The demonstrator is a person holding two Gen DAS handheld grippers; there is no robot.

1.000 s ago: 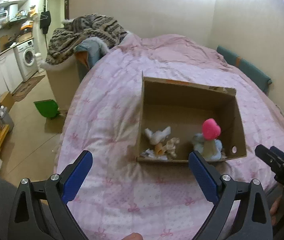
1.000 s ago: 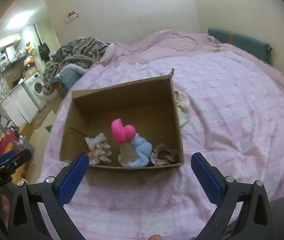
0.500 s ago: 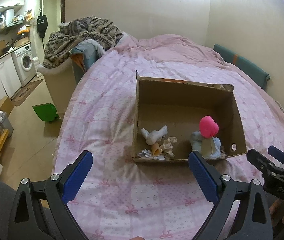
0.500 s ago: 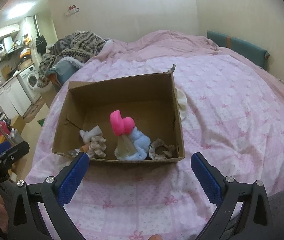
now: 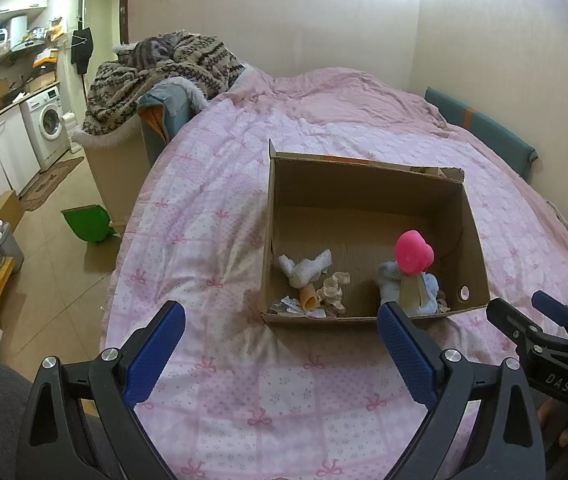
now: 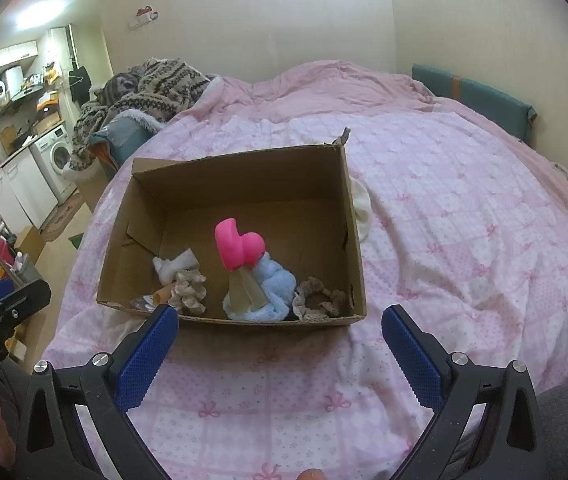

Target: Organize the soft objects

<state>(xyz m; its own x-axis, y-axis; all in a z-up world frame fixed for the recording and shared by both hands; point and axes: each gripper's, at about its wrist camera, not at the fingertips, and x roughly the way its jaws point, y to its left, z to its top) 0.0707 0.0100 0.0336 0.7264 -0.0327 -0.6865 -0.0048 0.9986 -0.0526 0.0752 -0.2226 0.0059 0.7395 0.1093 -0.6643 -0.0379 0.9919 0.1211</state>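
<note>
We find both tools empty and spread wide: the left gripper (image 5: 280,344) and right gripper (image 6: 280,344) hang over the quilt (image 6: 463,240), short of the box (image 6: 347,216); the box sits mid-frame in both views. Inside, along its near wall, lie the soft items: a white cloth (image 6: 174,266), a beige scrunchie (image 6: 190,292), a blue cloth (image 6: 276,280) under a pink heart (image 6: 240,248), a brown scrunchie (image 6: 317,300). We judge them light, limp and compressible; pinch a raised fold or loop, not the flat. A pale item (image 6: 361,208) right of the box is half hidden by its wall; small scraps in the box's lower left corner are unclear; what holds the heart up is uncertain.
</note>
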